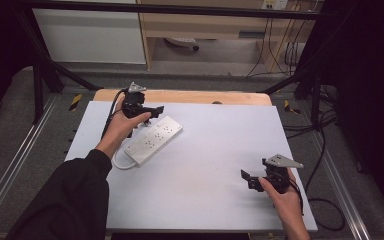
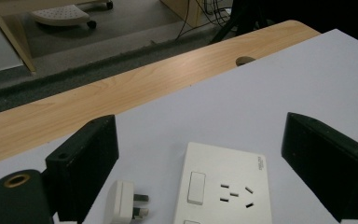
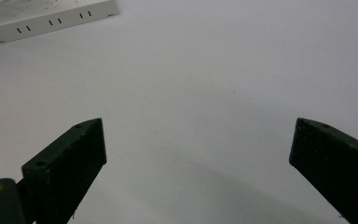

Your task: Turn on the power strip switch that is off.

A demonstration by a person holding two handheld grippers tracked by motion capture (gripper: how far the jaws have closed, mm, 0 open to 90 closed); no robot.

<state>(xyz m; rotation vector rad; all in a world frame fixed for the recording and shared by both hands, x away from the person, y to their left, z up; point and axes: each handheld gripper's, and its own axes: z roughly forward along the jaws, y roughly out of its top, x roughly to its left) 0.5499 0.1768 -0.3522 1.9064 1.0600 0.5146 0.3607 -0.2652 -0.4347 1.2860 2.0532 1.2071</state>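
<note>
A white power strip (image 1: 153, 139) lies slantwise on the white tabletop (image 1: 210, 150), and its white cable (image 1: 121, 163) loops off its near end. My left gripper (image 1: 152, 114) hovers open over the strip's far end. In the left gripper view, the strip's switch end (image 2: 226, 186) lies between the wide-apart jaws of the left gripper (image 2: 200, 126), and a white plug (image 2: 125, 204) rests on the table beside it. My right gripper (image 1: 247, 179) sits open and empty at the near right. In the right gripper view, the right gripper (image 3: 196, 123) faces bare table, with the strip (image 3: 46, 18) far off at the top left.
A wooden table edge (image 1: 180, 96) with a round cable hole (image 2: 245, 60) runs along the far side. Black frame posts (image 1: 40, 75) stand at both back corners. Cables (image 1: 325, 200) trail on the floor at the right.
</note>
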